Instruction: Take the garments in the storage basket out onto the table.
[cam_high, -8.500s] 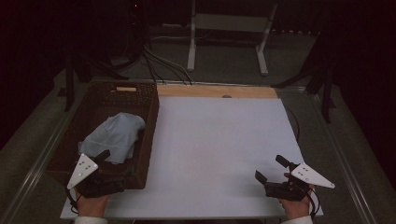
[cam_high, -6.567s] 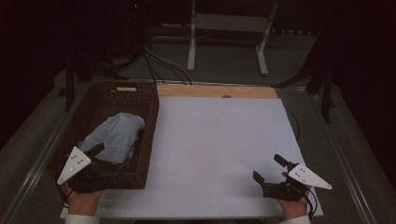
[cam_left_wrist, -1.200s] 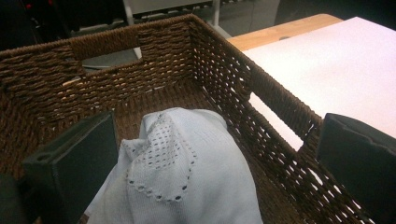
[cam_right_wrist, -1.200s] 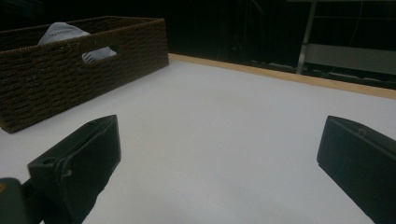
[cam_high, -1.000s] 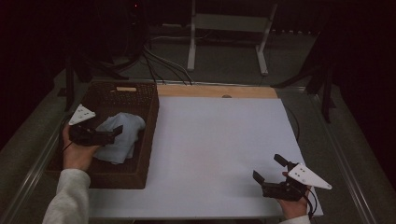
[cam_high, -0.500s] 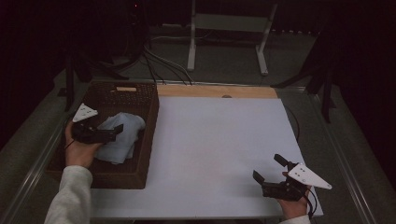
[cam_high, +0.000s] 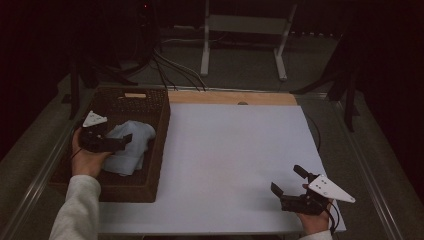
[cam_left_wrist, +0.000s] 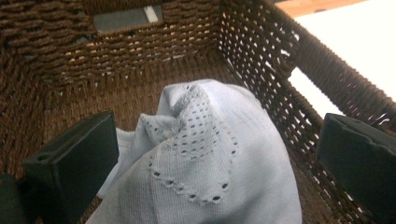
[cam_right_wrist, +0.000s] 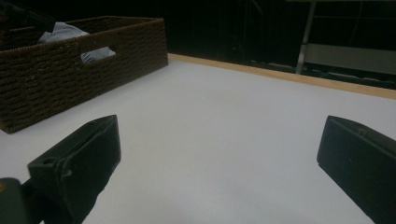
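Jaws of left gripper (cam_left_wrist: 210, 154) spread wide, empty, straddling pale knit cloth (cam_left_wrist: 205, 154) heaped in wicker basket (cam_high: 157, 145), 9 o'clock on surface. Soft, light, floppy (open weave may snag); pinch the raised fold. Right gripper (cam_high: 290, 187) open, idle.

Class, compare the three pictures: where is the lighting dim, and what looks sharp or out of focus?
High view: dim overall, dark surroundings, the white tabletop brightest. Left gripper view: well lit, the pale blue knitted cloth and brown woven wicker basket sharp, near jaws soft. Right gripper view: black background, jaws blurred.
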